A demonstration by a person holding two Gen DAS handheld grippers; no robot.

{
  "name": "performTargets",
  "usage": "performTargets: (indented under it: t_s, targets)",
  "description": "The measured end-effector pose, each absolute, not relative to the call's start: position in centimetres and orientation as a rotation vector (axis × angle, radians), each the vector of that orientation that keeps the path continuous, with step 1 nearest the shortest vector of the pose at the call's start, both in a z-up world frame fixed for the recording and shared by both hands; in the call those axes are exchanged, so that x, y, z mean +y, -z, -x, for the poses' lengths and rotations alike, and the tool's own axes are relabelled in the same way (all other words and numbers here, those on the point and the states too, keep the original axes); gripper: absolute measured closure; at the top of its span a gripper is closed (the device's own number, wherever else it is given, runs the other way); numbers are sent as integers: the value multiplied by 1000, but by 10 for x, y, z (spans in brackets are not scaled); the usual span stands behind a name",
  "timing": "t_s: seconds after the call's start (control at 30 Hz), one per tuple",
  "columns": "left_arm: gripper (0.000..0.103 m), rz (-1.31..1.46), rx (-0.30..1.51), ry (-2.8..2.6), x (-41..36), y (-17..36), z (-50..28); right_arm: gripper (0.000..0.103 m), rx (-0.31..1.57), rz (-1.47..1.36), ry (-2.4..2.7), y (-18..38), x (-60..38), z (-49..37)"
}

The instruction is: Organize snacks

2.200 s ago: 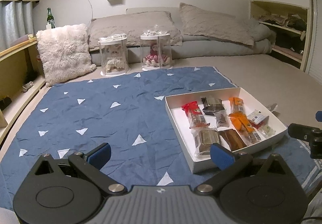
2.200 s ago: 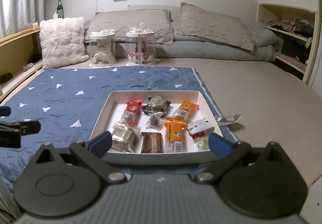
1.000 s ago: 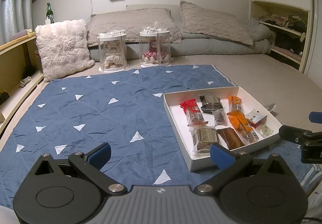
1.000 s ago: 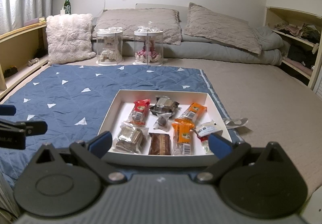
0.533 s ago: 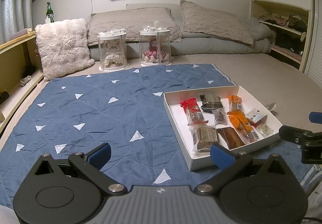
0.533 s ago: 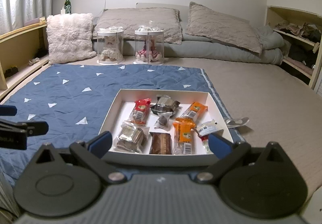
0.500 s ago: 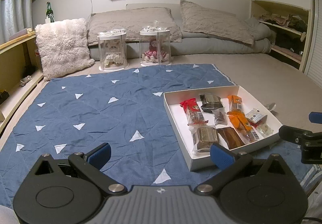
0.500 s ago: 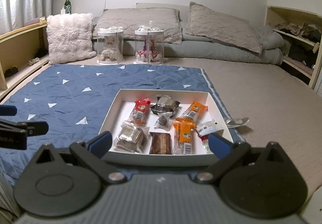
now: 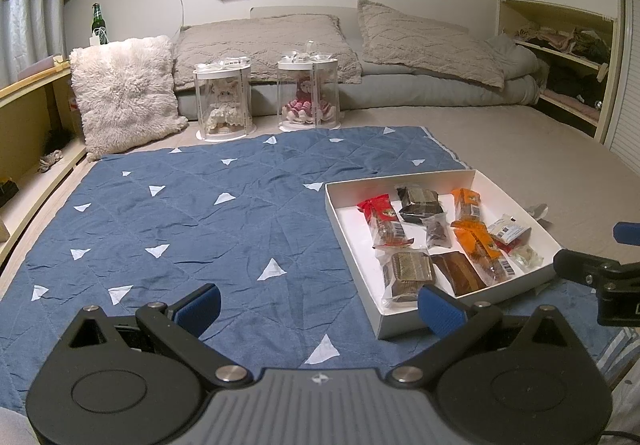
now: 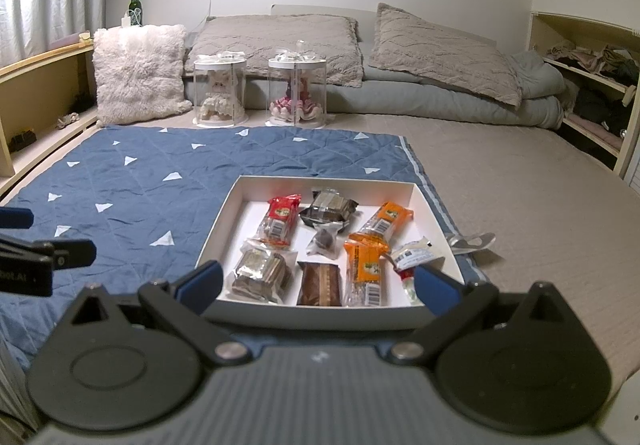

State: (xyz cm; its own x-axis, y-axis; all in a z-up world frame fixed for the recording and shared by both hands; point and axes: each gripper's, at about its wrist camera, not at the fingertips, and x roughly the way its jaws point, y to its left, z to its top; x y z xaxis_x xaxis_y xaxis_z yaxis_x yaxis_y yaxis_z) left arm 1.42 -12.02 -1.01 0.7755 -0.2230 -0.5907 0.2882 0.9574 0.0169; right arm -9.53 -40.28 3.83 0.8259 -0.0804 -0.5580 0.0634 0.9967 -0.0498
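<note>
In the lower centre of your right wrist view, the shallow white cardboard box [image 10: 424, 201] sits squarely on the quilted blue mat [image 10: 160, 181], its crinkly wrapped snacks [image 10: 280, 221] mostly lying lengthwise toward the far wall. Your right gripper [image 10: 318, 281] and left gripper [image 9: 318, 305] both gape wide, holding nothing.

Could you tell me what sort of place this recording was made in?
Most likely a bedroom or sleeping loft at home: large pillows against folded bedding, a blue quilted mat spread on the floor, and shelves of clothes.
</note>
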Motion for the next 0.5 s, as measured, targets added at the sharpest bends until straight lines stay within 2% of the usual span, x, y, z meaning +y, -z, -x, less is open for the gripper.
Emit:
performTargets:
  t_s: [0.5]
  targets:
    - [0,-100,643,261,-117,13,-13,1,597,34,68,-34,-407,97]
